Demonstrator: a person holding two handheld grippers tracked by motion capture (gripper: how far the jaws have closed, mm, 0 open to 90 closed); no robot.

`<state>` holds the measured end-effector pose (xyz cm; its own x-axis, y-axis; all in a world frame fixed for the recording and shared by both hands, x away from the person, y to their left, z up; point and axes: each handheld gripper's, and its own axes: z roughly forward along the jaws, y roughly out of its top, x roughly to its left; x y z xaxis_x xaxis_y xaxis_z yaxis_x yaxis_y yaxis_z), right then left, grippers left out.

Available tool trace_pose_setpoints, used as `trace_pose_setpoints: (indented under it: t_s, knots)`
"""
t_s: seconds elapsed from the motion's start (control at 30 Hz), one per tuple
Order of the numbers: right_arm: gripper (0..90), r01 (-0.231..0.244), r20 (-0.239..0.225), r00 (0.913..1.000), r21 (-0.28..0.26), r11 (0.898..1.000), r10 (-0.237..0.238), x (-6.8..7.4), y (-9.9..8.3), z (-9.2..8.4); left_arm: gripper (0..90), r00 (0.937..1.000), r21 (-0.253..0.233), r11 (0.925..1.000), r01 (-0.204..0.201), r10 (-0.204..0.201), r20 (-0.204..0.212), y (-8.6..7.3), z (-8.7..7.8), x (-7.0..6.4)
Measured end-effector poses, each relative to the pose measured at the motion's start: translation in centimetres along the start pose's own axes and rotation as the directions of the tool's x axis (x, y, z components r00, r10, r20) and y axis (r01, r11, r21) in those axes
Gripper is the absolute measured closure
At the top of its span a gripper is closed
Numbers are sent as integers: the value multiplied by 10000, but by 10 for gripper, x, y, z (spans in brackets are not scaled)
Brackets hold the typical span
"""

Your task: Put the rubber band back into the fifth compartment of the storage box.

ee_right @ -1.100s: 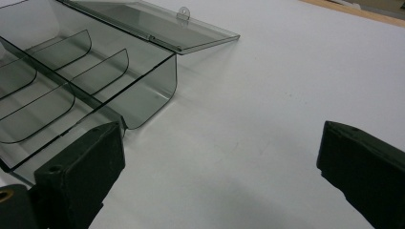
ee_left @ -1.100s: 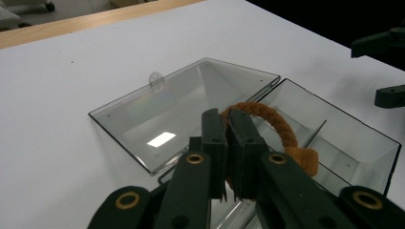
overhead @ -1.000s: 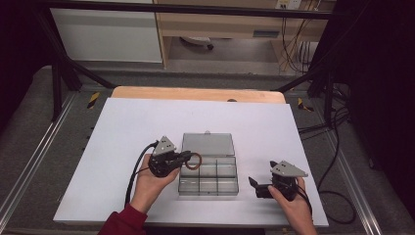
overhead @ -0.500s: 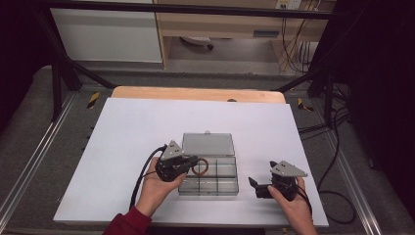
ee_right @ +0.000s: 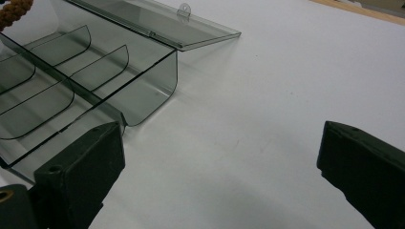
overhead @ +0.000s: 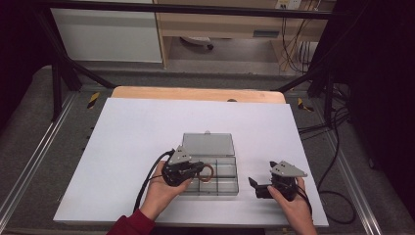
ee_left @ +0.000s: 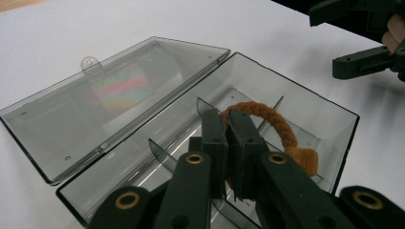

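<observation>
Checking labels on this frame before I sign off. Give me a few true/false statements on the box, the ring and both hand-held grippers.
1. The left hand-held gripper is shut on the brown braided ring. True.
2. The compartment box has its lid closed. False: the lid lies folded open, flat on the table behind the box.
3. The right hand-held gripper is open and holds nothing. True.
4. The ring lies flat on the white table left of the box. False: it hangs in the left jaws over the box's compartments.
5. The right hand-held gripper sits to the box's right. True.
</observation>
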<state>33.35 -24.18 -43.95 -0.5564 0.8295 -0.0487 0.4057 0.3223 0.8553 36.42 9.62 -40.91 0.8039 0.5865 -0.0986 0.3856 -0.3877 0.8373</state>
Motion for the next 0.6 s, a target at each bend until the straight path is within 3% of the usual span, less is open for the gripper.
trace_pose_setpoints:
  t_s: [0.6]
  knots:
    - [25, 23, 2, 10000, 3, 10000, -23, 0, 0, 0, 853, 9989, 475, 9984, -313, 296, 364, -5, 9, -9]
